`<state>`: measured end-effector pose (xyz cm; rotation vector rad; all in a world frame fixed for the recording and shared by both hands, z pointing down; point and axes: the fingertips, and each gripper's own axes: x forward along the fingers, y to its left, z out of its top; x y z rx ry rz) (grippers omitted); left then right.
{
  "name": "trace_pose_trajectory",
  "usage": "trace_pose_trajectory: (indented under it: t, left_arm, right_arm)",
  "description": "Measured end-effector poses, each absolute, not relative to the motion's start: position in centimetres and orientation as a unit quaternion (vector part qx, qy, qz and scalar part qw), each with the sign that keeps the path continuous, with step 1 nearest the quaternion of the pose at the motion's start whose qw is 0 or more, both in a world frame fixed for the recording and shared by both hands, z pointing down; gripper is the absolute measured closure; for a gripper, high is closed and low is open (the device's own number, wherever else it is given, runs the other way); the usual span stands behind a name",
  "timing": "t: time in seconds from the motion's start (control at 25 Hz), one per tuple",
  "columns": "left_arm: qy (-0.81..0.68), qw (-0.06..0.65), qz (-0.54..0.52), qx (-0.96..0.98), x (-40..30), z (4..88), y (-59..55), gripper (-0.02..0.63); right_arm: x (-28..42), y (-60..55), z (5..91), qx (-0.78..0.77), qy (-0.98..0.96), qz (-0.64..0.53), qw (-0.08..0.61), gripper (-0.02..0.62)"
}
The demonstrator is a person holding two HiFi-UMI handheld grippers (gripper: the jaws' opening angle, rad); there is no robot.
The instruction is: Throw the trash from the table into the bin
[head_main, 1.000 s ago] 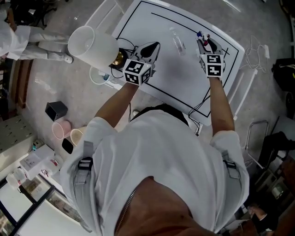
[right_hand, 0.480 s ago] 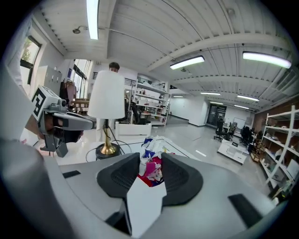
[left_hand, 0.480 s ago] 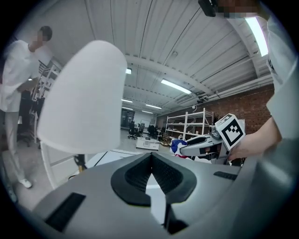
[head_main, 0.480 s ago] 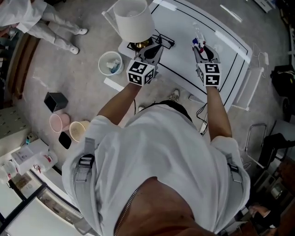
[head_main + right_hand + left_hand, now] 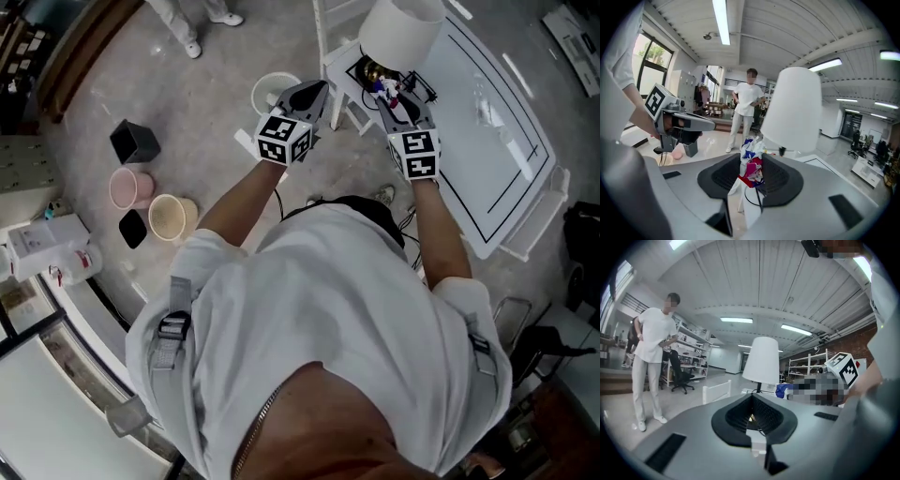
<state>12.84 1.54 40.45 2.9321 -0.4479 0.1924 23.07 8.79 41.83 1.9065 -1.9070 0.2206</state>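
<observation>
The crumpled red/blue/white wrapper [image 5: 751, 165] is pinched in the right gripper [image 5: 395, 97], jaws approx half closed on it, above the table [image 5: 511, 169] edge by the lamp [image 5: 401, 33]. The left gripper [image 5: 307, 97] is fully closed w/ nothing in it and is seen in the head view partly covering the white bin [image 5: 260, 92] on the floor. For a clean drop the wrapper should be carried right over the bin mouth, jaws opened only there, & the left gripper moved aside so the opening isn't blocked
</observation>
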Motion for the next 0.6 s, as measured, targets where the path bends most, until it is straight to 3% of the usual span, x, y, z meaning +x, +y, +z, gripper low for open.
trace_pose_trajectory:
  t: [0.32,0.6]
  left_arm:
    - [-0.268,0.085,0.052,0.958,0.0,39.0,-5.4,0.597]
    - [-0.345,0.095,0.048,0.933,-7.2,39.1,-11.3,0.597]
  right_arm:
    - [11.3,-0.3,40.2,0.609,-0.763,0.05,0.211,0.448]
    - [6.4,-8.4,39.6,0.574,-0.794,0.042,0.194,0.448]
